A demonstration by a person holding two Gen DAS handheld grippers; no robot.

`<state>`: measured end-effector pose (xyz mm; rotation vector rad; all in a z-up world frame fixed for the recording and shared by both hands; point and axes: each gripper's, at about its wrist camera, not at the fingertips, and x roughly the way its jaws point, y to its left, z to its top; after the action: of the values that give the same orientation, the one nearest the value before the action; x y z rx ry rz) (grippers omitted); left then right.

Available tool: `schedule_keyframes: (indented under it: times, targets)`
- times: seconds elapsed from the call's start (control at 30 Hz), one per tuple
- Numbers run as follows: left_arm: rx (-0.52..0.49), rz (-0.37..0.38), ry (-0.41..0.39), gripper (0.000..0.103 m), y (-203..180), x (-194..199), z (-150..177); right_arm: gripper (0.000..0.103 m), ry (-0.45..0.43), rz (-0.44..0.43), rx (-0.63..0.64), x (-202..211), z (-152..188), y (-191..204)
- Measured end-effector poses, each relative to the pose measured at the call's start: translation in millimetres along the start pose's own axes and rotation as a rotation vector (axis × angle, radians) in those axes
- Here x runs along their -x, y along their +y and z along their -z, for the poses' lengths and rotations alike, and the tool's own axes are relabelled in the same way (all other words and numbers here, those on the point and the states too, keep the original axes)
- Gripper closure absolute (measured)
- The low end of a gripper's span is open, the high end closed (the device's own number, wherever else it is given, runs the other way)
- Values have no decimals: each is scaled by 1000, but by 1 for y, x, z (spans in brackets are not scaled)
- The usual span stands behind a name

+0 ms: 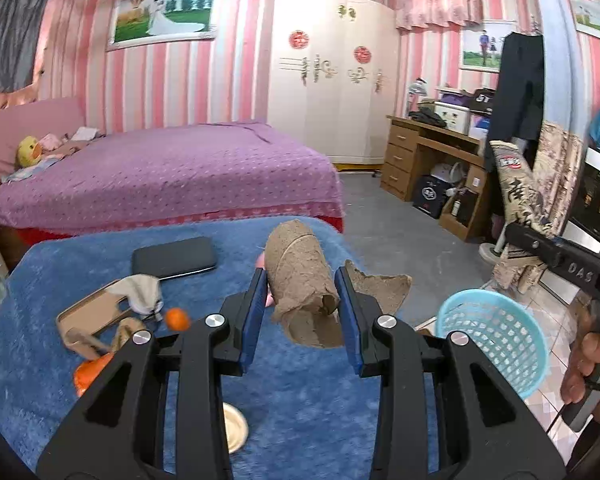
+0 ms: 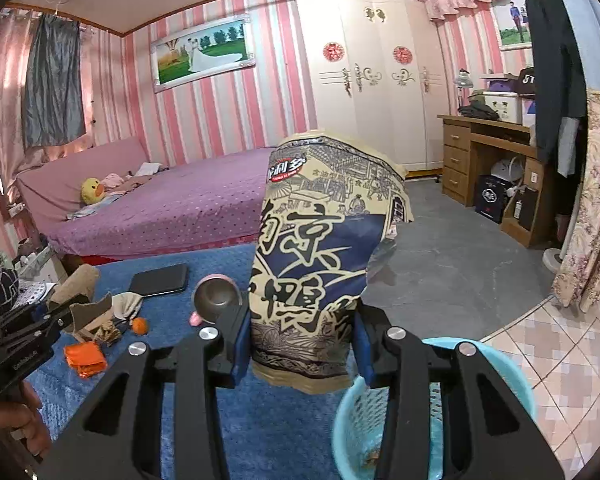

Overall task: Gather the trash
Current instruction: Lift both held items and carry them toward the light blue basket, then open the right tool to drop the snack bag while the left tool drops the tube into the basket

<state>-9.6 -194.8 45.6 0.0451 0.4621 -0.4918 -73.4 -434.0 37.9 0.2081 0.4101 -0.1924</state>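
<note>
Both grippers carry trash now. The right gripper clamps a printed snack bag upright, just above and left of the blue basket; next it needs a short swing right and a release over the rim. The left gripper pinches a torn cardboard tube over the blue cloth, the basket off to its right. Farther back, an orange wrapper waits.

Left gripper clamps torn cardboard tube above blue rug.
</note>
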Motion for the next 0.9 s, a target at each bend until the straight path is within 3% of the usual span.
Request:
schedule_keyframes:
  times: [0.47, 0.9]
  targets:
    - [-36, 67, -9, 69, -58, -6, -9, 60, 60, 99, -41, 1, 6, -52]
    - [-58, 107, -6, 69, -89, -15, -16, 60, 100, 126, -67, -4, 11, -65]
